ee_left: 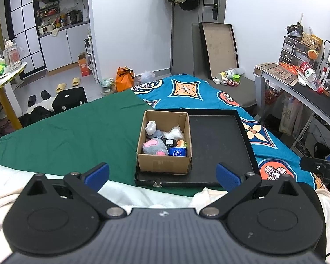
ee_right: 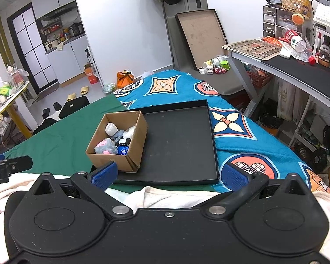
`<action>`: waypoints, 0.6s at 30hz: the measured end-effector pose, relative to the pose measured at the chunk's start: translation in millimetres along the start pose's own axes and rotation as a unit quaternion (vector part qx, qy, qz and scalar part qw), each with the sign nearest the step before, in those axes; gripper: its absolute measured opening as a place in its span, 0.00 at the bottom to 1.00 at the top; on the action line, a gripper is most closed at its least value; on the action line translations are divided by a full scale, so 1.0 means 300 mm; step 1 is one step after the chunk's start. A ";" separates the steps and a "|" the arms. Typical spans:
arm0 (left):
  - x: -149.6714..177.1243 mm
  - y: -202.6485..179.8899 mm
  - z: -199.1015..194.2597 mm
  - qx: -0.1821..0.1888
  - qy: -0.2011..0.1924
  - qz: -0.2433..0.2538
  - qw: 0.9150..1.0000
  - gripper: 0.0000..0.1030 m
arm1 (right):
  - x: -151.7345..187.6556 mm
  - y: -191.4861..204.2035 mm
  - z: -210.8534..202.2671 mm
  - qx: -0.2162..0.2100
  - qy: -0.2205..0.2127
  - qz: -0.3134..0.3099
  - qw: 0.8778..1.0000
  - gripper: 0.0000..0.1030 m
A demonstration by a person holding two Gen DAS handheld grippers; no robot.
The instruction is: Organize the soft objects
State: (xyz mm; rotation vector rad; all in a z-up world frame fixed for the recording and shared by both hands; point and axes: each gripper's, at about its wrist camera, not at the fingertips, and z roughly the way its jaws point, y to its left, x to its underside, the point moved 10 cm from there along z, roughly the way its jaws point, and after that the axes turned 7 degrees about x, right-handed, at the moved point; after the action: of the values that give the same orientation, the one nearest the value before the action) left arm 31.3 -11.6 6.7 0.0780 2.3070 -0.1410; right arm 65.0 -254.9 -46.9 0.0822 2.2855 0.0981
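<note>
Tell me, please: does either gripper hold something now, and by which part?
Nothing is held. The left gripper and the right gripper are both open and empty, short of the cardboard box of soft toys on the black tray.

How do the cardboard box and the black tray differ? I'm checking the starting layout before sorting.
The cardboard box is brown, tall-walled and packed with soft items; the black tray is wide, shallow and otherwise bare. The box stands inside the tray's left end, while the tray lies on the bed. Both are open-topped and rectangular.
</note>
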 end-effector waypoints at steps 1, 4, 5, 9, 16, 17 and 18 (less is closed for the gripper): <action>0.000 0.001 0.001 0.000 0.001 -0.001 1.000 1.00 | 0.001 -0.001 0.001 0.000 0.000 0.000 1.000 1.00; 0.000 0.002 0.005 -0.001 0.001 -0.001 1.000 1.00 | 0.004 -0.003 0.005 0.001 0.001 0.002 1.000 1.00; 0.000 0.003 0.005 0.000 0.001 -0.001 1.000 1.00 | 0.004 -0.003 0.006 0.001 0.002 0.002 1.000 1.00; 0.003 0.003 0.006 0.000 0.003 -0.001 1.000 1.00 | 0.004 -0.005 0.006 0.000 0.002 0.002 1.000 1.00; 0.005 0.009 0.009 -0.001 0.005 -0.002 1.000 1.00 | 0.010 0.000 0.011 -0.004 0.004 -0.001 1.000 1.00; 0.006 0.010 0.009 -0.001 0.005 -0.002 1.000 1.00 | 0.012 0.000 0.010 -0.004 0.004 -0.001 1.000 1.00; 0.005 0.011 0.010 -0.001 0.004 -0.002 1.000 1.00 | 0.013 0.002 0.012 -0.005 0.005 -0.001 1.000 1.00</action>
State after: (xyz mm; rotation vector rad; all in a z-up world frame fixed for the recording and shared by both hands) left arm 32.8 -8.8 3.2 0.0741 2.3156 -0.1415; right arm 65.2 -254.0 -51.9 0.0751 2.2940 0.1085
